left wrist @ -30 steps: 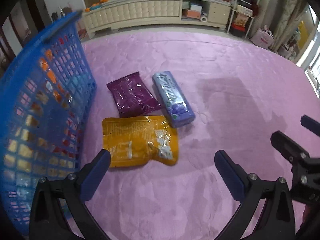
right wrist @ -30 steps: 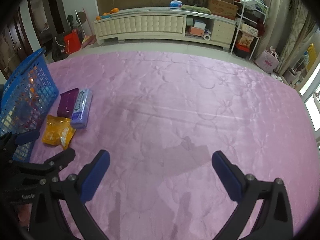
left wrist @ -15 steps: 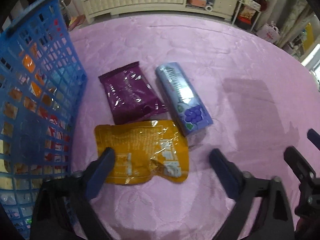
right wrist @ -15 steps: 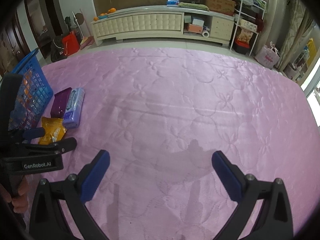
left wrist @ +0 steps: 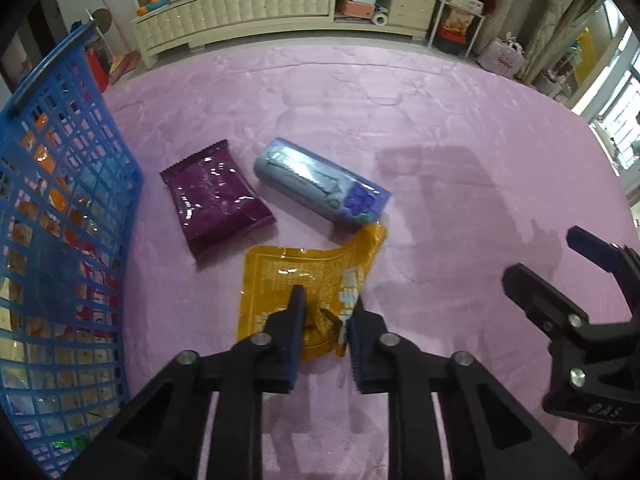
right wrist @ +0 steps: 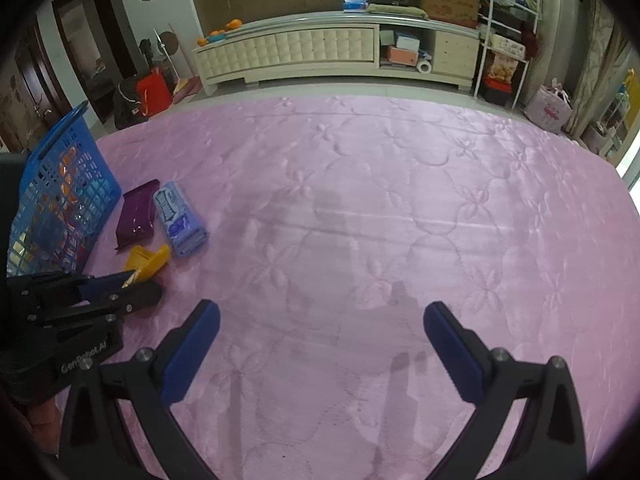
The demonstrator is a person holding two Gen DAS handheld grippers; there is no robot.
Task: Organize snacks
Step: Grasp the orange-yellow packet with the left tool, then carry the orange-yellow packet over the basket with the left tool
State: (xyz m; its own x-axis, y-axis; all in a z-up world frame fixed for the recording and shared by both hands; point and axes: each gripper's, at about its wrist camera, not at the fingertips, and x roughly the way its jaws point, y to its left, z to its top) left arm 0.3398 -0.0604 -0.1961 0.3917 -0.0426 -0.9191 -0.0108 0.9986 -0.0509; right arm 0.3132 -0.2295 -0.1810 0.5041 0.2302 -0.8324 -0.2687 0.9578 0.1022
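Fingers (left wrist: 298,312) of the left gripper (left wrist: 326,330) have just been closing and now pinch the crumpled near edge of the yellow snack pouch (left wrist: 304,276), low centre on the pink carpet (left wrist: 400,120). Lifting slowly should keep the thin film from slipping before it swings left to the blue basket (left wrist: 60,240). Angled steeply down. The right gripper (right wrist: 320,356) hangs wide open, empty.

black left gripper (left wrist: 326,322), blue-padded fingers (left wrist: 295,320), silver screws, white lettering

Pink quilted bedspread (left wrist: 420,120) with embossed flowers, blue mesh basket (left wrist: 60,240) standing at its left edge, dark purple packet (left wrist: 216,196) beside it, lilac grape-printed pack (left wrist: 320,182) next along, crumpled yellow pouch (left wrist: 304,276) nearest, one corner curled up.
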